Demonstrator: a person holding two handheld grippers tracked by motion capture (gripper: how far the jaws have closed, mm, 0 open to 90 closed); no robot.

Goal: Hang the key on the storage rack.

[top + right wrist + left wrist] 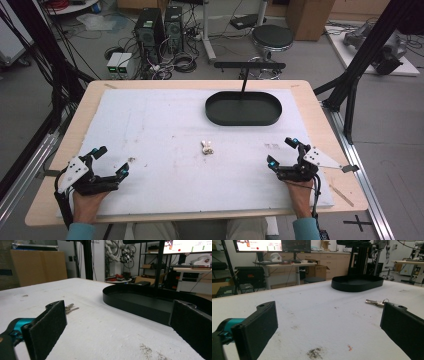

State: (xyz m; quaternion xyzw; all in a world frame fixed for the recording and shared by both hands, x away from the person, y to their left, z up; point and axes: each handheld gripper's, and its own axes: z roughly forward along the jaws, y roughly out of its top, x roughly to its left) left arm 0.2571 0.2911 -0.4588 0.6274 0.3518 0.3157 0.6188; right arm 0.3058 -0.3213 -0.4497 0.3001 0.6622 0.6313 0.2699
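Keys [206, 147] lie flat on the white mat [150, 130] near the middle of the table, well apart from both grippers and short of the black tray [243, 109] at the far side. The left gripper [111, 162] rests at the near left edge with its jaws wide apart and holding nothing; the right gripper [283, 151] sits at the near right edge, likewise spread and empty.

The step in hand looks like the reach for the keys — neither gripper has closed in yet. In the right gripper view the keys [70, 308] sit just past the left jaw and the tray [140, 302] is close ahead, so the right side seems the handier one. The bunch is thin and lies flush on the mat, so the jaws should come down steeply, straddle the keys across the narrow way and touch the mat before closing — a shallow approach would likely just push them along.
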